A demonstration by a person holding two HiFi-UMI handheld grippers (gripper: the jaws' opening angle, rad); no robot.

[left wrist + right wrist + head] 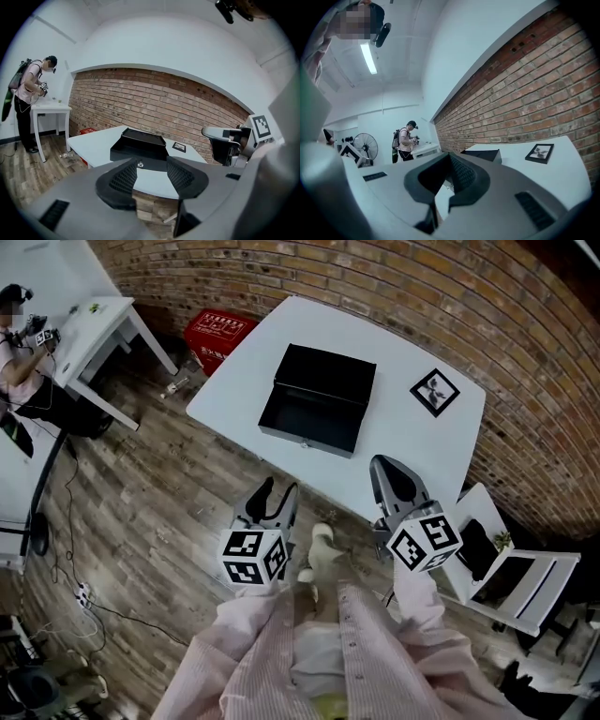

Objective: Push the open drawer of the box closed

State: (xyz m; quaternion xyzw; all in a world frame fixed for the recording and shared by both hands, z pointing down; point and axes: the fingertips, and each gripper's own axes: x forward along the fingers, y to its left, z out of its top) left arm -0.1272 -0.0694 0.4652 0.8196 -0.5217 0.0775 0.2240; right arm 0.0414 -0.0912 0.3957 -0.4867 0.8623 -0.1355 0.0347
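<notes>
A black box (330,373) lies on the white table (253,362), and its drawer (307,423) is pulled out toward me, empty inside. In the left gripper view the drawer front (138,153) shows a small round lock between the jaws, some way off. My left gripper (279,486) hangs off the table's near edge, open and holding nothing (151,161). My right gripper (382,462) hovers at the near edge to the drawer's right, its tips together with nothing in them (450,155). It sees the box (483,155) from the side.
A framed picture (435,391) lies on the table right of the box. A red crate (217,334) stands on the wooden floor behind the table, and a white chair (514,576) is at my right. Another person (32,93) works at a second white table (94,329) far left.
</notes>
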